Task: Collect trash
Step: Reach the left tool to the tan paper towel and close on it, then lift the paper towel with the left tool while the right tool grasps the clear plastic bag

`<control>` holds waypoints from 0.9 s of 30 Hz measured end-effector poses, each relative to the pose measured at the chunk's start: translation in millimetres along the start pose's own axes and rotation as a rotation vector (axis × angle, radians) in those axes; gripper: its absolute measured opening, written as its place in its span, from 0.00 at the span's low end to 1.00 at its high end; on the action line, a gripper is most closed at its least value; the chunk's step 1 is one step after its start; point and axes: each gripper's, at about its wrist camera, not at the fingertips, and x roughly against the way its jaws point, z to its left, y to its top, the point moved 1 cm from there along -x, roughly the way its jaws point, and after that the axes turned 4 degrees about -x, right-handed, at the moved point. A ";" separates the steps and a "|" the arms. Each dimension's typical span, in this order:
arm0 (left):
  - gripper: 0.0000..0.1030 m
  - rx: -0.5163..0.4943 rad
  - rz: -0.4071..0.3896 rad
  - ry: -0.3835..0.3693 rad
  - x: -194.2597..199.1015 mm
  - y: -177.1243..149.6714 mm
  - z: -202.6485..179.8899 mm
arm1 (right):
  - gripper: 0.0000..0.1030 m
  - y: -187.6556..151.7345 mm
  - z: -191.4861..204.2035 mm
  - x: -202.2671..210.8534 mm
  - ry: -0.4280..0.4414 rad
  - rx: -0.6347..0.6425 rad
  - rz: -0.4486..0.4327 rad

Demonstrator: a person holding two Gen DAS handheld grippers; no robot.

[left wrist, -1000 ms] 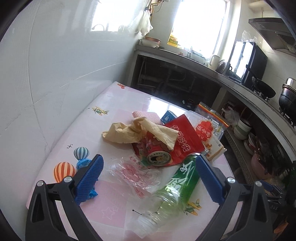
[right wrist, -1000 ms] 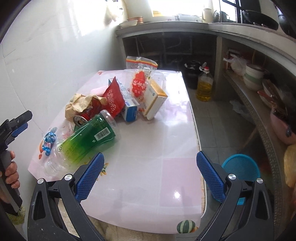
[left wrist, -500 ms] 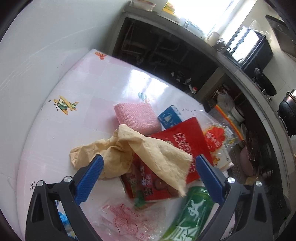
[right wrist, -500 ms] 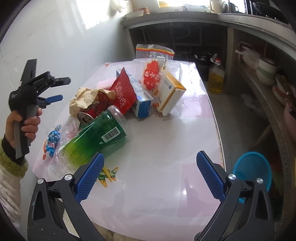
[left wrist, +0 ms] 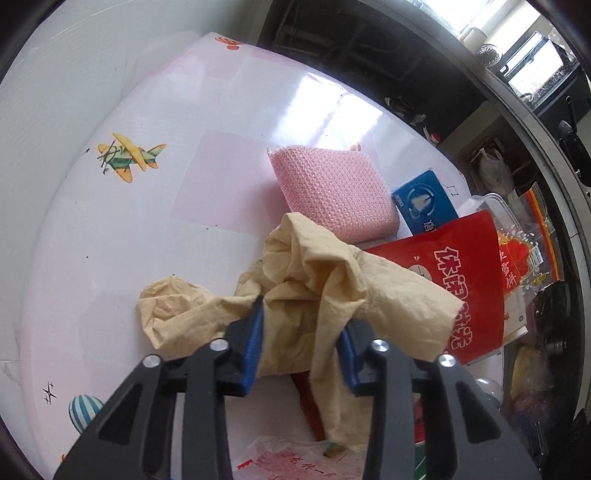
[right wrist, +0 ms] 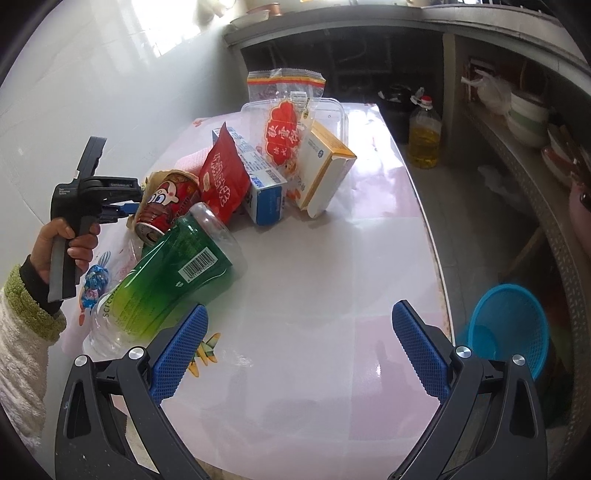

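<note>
Tan paper point(left wrist: 295, 295), newly between closing left tongs point(left wrist: 301, 314)

you've got a white tiled wall point(right wrist: 74, 92) on the left | table point(right wrist: 332, 277) with glossy pink-white cover | dark under-counter shelving point(right wrist: 332, 55) behind | grey tile floor point(right wrist: 461, 229) right | daylight from window point(left wrist: 498, 14), glare on table

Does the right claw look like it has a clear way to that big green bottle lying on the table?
Probably yes. The right claw hangs open over a bare stretch of table, and the green bottle lies just beside its left finger with nothing between. The left claw, closing on the crumpled tan paper, is busy farther back.
</note>
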 end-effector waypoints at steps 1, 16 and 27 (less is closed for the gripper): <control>0.18 0.007 -0.008 -0.004 -0.2 -0.1 2.2 | 0.92 -0.2 -1.1 0.7 -0.001 -0.004 0.001; 0.03 -0.090 -0.390 0.168 126.7 -21.7 -11.1 | 0.92 13.4 27.3 29.3 0.099 0.092 -0.046; 0.03 -0.055 -0.593 0.395 196.9 -119.8 0.1 | 0.92 68.6 188.7 -33.4 0.455 0.483 0.379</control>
